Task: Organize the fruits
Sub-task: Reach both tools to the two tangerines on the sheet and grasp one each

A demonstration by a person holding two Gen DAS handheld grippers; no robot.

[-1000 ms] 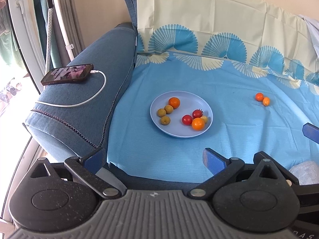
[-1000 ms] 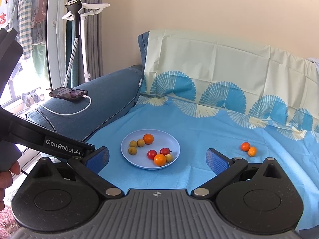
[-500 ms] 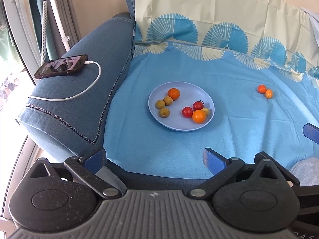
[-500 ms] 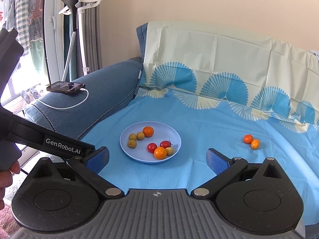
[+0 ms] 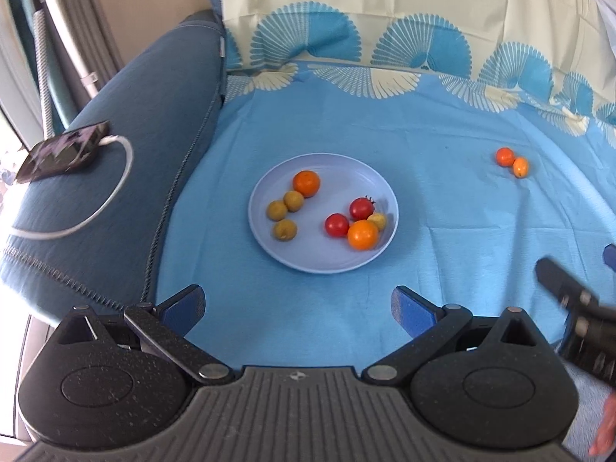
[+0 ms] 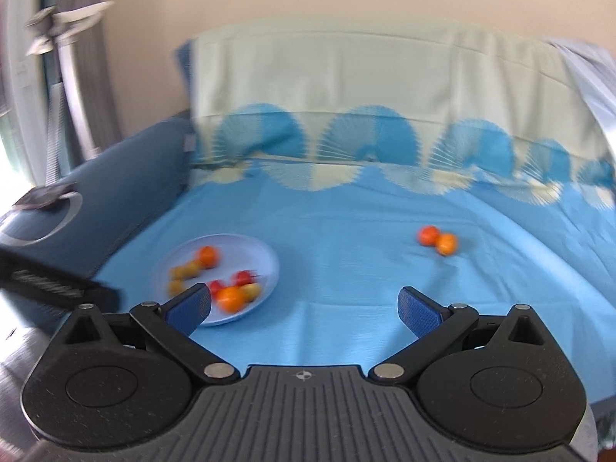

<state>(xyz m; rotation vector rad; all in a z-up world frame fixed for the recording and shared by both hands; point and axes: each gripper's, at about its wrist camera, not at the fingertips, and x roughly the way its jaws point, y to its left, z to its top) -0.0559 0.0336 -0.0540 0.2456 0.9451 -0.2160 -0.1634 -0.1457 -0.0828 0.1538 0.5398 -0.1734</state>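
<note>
While both the left gripper (image 5: 298,304) and right gripper (image 6: 304,306) hang with jaws apart and empty, the pale blue round plate (image 5: 269,248) holds eight small fruits, and two loose orange fruits (image 5: 511,161) lie touching, far right on the blue cloth (image 5: 442,211).
</note>
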